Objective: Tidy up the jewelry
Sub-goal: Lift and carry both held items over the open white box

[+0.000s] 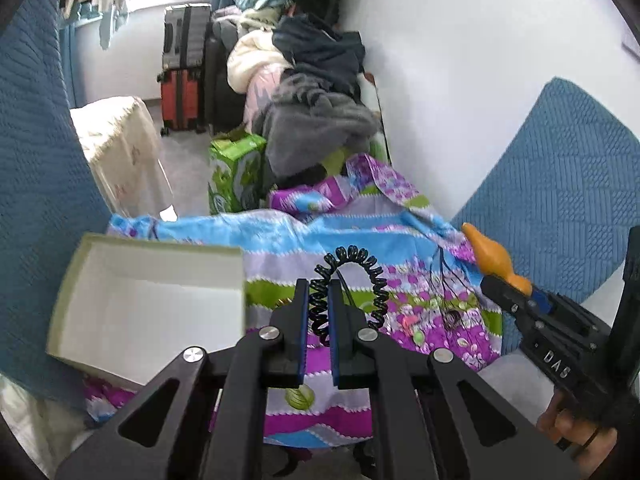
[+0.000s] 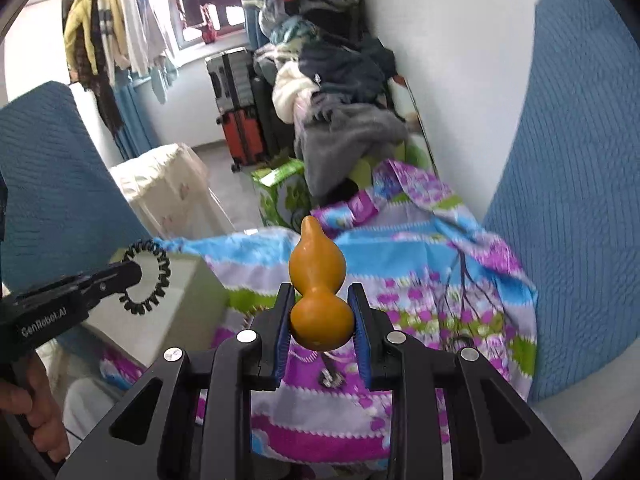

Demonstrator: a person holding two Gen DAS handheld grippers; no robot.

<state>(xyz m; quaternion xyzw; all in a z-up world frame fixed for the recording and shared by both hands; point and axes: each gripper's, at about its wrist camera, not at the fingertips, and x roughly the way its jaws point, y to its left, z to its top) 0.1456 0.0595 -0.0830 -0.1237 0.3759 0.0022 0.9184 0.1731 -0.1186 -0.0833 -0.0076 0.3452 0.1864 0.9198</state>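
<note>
The left gripper [image 1: 319, 312] is clamped on a black coil hair tie [image 1: 352, 288] and the right gripper [image 2: 320, 320] squeezes an orange gourd charm [image 2: 320, 292], both held up above the flowery cloth [image 1: 360, 240], probably to go in the open white box [image 1: 152, 304].

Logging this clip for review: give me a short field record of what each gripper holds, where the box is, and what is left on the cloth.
left gripper: shut on black coil hair tie
right gripper: shut on orange gourd charm
box: open, white inside, looks empty, left of the left gripper
cloth: floral, a few small trinkets lie on it
</note>
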